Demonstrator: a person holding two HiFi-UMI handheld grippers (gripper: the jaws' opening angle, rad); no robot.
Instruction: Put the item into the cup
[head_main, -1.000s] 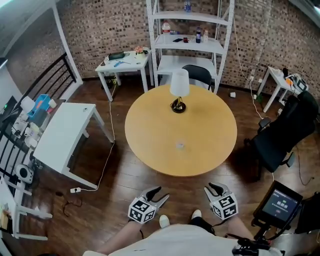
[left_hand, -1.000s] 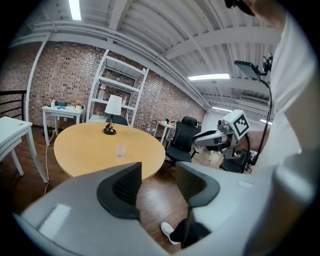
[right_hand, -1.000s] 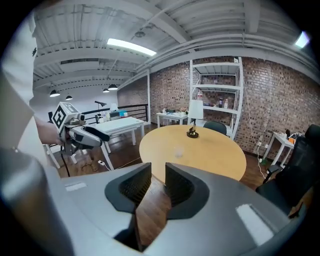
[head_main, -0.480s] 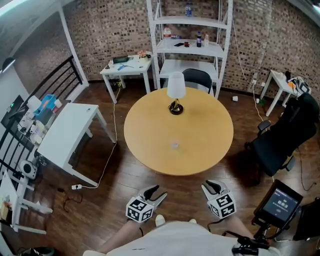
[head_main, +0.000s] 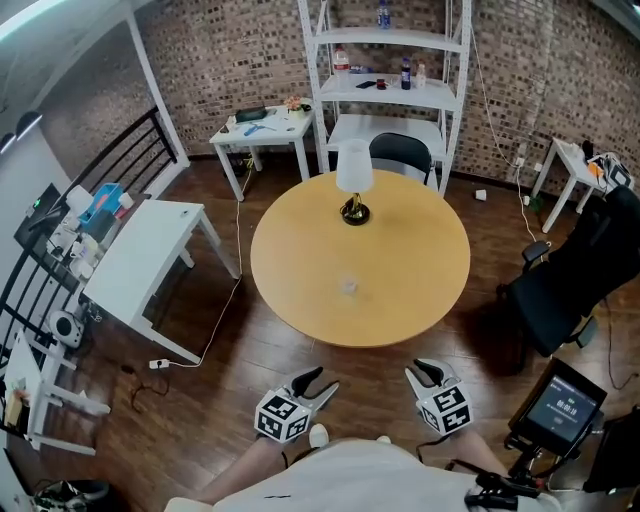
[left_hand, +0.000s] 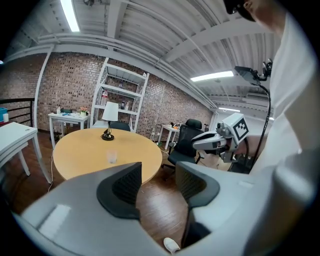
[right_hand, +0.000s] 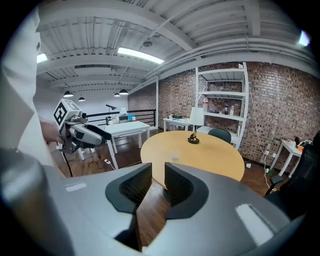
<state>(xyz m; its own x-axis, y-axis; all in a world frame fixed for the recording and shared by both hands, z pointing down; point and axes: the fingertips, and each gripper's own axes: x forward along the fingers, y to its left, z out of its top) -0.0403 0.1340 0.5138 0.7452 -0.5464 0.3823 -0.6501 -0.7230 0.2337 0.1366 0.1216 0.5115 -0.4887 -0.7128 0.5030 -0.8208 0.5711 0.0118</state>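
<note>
Head view looks down on a round counter (head_main: 410, 260) with a lamp (head_main: 354, 180) at its far side and a small clear cup (head_main: 349, 287) standing alone near its middle, apparently upright with its mouth up, though it is too small to be sure. Both claws are held low over the wooden floor (head_main: 230, 370), close to the person's body and well short of the counter's near edge. The left claw (head_main: 318, 382) has its jaws standing well apart with only floor showing between them. The right claw (head_main: 424, 372) has a narrow gap that is closing, and nothing lies in it either. No item to go into the cup can be made out on the counter or in either claw, so the task's thing is either hidden or too small to tell. What the next move turns on is the cup's bearing: it lies straight ahead and well apart from both claws, between their two lines, a little closer to the left one's side. In the right gripper view the cup sits almost directly above the gap in the jaws, so that claw is aimed nearly at it, while in the left gripper view it falls off to the left of the jaws. Reaching it likely calls for stepping forward first.
</note>
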